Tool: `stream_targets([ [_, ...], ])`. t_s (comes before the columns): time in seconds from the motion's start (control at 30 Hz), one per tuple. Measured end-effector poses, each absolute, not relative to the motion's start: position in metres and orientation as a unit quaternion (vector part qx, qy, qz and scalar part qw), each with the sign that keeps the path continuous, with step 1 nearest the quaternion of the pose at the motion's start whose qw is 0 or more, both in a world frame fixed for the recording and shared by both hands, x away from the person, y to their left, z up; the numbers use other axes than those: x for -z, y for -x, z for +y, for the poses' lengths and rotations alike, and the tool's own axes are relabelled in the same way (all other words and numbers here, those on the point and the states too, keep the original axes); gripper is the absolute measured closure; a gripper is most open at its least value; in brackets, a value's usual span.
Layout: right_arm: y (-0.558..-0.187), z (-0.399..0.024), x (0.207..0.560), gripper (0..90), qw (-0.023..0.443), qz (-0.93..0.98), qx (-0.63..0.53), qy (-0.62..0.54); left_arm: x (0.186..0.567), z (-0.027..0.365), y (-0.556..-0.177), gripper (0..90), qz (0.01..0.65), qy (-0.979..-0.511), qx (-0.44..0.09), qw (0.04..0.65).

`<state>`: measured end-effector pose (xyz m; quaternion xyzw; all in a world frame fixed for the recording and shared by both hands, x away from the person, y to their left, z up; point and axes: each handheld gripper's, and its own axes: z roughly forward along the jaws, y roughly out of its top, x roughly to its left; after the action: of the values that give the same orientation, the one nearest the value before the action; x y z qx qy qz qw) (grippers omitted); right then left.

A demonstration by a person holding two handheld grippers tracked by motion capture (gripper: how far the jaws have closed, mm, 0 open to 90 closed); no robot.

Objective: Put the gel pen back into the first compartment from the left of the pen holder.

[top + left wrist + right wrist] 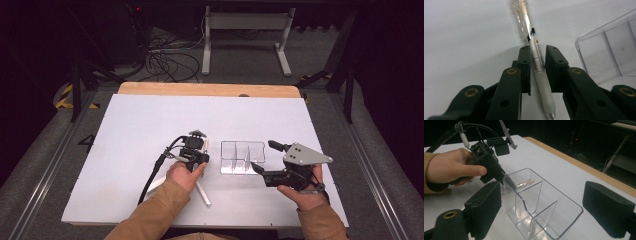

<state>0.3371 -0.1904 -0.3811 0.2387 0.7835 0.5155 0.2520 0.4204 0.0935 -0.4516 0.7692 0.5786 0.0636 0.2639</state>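
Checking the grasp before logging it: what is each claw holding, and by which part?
Left claw grips the pen at mid-barrel. Right claw is open, holding nothing.

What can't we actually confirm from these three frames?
- Pen tip: cut off by the bottom edge in the left gripper view; in the high view the hand covers its middle.
- Pen label print: too small to read.
- Left gripper pad contact: a sliver of gap on one side, unclear.
- Clear organizer far compartment: glare blurs what lies behind it in the right gripper view.

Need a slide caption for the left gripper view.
Left gripper closing on a pen lying on the table, beside a clear organizer.
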Motion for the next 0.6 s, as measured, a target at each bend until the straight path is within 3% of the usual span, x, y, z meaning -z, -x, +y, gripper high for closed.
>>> stream_targets([
  [0.6,-0.337,-0.19,0.382,16.0,0.252,0.785,-0.515,-0.235,0.439,0.105,-0.418,79.2,0.56,-0.768,-0.074,0.303],
])
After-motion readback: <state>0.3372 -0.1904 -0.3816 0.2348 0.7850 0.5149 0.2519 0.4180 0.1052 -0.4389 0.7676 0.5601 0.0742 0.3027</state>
